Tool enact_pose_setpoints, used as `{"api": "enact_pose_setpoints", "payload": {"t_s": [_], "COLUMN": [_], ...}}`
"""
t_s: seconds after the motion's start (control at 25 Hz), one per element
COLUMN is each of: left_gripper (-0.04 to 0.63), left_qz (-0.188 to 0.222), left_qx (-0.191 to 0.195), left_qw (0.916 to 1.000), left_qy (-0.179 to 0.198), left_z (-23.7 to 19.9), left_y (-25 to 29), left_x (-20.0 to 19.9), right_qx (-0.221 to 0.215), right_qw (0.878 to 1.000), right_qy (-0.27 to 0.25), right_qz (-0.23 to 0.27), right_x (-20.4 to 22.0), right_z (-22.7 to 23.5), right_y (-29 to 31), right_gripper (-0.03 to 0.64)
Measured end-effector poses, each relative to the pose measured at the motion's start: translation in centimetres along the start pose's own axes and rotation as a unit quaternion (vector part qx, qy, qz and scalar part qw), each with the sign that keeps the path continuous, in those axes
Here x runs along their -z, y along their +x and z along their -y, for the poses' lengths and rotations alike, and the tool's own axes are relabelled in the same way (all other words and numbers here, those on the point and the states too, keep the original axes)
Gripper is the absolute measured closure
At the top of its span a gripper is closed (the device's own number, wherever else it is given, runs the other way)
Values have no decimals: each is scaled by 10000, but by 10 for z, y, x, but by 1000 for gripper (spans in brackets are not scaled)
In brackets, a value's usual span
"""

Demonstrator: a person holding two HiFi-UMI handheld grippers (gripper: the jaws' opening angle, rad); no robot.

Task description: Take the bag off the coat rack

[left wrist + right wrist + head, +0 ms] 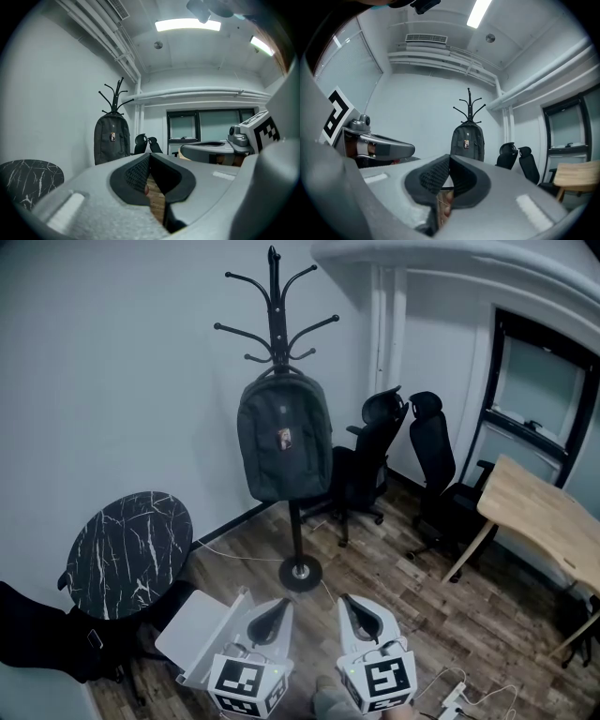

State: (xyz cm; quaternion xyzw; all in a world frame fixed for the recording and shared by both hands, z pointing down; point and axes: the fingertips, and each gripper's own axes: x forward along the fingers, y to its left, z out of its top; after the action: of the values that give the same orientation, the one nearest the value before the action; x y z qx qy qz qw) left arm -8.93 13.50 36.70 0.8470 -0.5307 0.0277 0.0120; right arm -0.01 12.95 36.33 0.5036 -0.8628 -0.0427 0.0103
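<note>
The left grey gripper (273, 611) is pointing level toward the coat rack with its jaws pressed together, pinching nothing and touching nothing. The right grey gripper (353, 607) is hovering just beside it, its jaws likewise pressed together and empty. Both are sitting low in the head view, above the brown wooden plank floor (394, 568) and well apart from the dark grey backpack (284, 442). The backpack is hanging upright from the black metal coat rack (275, 310), covering the middle of its pole. A round black marble-patterned table (127, 554) is standing left of the rack, and two black office chairs (370, 460) are standing to its right.
</note>
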Motion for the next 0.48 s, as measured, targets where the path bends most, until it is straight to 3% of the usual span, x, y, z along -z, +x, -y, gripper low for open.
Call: {"api": "enact_pose_setpoints", "payload": {"t_s": [0.48], "left_gripper": [584], "left_qz": [-41], "left_qx": [-45], "left_qw": [10000], "left_qy": [-12], "left_z": [-14], "left_y": [66], "left_x": [-3], "right_qx": [-90], "right_qw": [9997], "right_qy": [-201], "right_qz": [97], "right_x": [-1], "right_z": [38], "right_y": [48], "right_gripper": [614]}}
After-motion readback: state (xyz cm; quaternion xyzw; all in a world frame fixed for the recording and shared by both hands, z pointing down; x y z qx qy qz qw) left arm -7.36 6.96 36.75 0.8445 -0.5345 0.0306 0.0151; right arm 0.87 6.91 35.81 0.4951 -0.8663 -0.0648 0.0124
